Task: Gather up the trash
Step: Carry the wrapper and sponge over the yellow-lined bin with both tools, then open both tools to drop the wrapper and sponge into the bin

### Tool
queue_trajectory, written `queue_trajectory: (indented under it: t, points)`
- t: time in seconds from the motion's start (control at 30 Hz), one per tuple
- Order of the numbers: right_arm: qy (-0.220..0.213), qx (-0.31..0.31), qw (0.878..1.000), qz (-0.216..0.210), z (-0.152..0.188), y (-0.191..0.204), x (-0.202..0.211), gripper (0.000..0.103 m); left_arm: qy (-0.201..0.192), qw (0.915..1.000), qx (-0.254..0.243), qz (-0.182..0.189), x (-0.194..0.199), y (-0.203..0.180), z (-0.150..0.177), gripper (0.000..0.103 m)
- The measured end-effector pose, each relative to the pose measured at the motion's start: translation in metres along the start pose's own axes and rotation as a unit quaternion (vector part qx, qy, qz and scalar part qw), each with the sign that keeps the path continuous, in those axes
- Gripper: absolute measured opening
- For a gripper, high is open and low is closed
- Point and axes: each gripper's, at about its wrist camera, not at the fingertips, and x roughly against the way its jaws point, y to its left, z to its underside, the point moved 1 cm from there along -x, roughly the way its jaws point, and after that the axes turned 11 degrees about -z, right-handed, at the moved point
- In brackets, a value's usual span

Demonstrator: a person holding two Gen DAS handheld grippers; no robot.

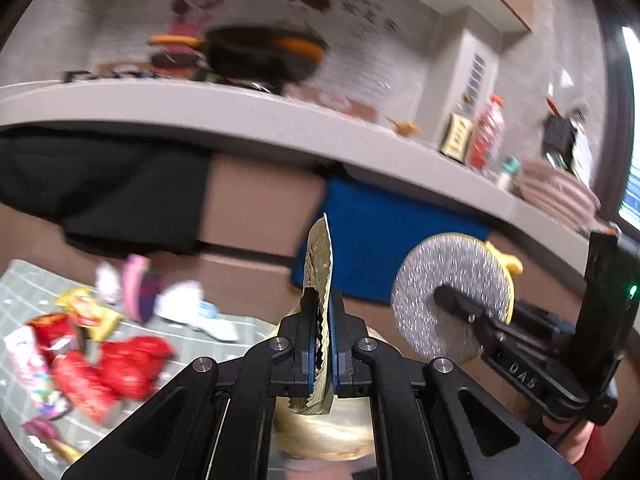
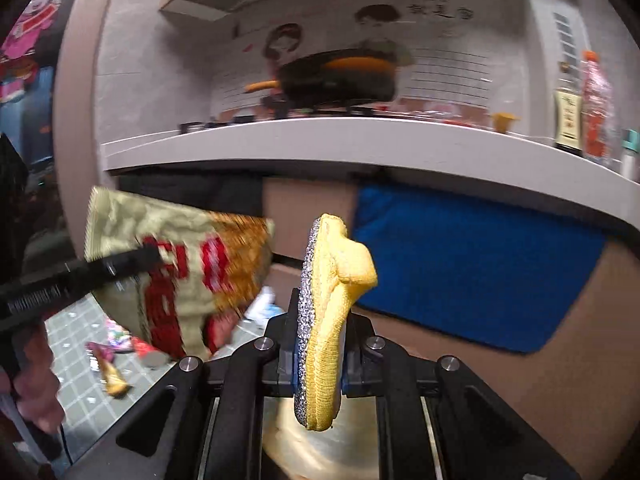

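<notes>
Clamped in your left gripper [image 1: 323, 340] is a snack bag [image 1: 320, 264]; your right gripper [image 2: 320, 344] pinches a scrubber [image 2: 332, 300]. Both hang lifted, clear for binning; more wrappers [image 1: 80, 344] litter the floor mat [image 1: 240, 332].

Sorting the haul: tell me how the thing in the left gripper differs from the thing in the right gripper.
The left gripper holds a snack wrapper: thin, crinkled, gold foil with red print. The right gripper holds a scrubbing pad: thick, round, silver glitter on one face, yellow knit on the other. The wrapper is flat with a sawtooth edge; the pad has a soft padded rim. Both are clamped edge-on, lifted clear of the floor.
</notes>
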Motion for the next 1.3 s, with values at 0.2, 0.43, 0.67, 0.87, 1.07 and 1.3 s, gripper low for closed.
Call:
queue_trajectory:
  t: [0.2, 0.43, 0.67, 0.87, 1.07, 1.3]
  points:
    - [0.008, -0.03, 0.999, 0.026, 0.014, -0.039, -0.001, 0.013, 0.021, 0.999, -0.036, 0.015, -0.042, -0.031, 0.016, 0.005]
    - [0.028, -0.063, 0.997, 0.022, 0.034, -0.066, -0.023, 0.013, 0.058, 0.9974, -0.037, 0.021, -0.085, -0.042, 0.036, 0.005]
    - [0.053, -0.079, 0.995, 0.022, 0.049, -0.088, -0.059, 0.013, 0.103, 0.9936, -0.033, 0.031, -0.131, -0.042, 0.05, 0.005]
    - [0.082, -0.109, 0.991, 0.018, 0.069, -0.11, -0.088, 0.013, 0.172, 0.9842, -0.026, 0.031, -0.177, -0.04, 0.068, 0.005]
    - [0.142, -0.136, 0.98, 0.009, 0.111, -0.12, -0.122, 0.013, 0.22, 0.9742, -0.048, 0.007, -0.196, -0.036, 0.099, 0.005]
    - [0.167, -0.146, 0.975, -0.001, 0.132, -0.114, -0.135, 0.015, 0.221, 0.9747, -0.016, 0.029, -0.185, -0.024, 0.094, 0.034]
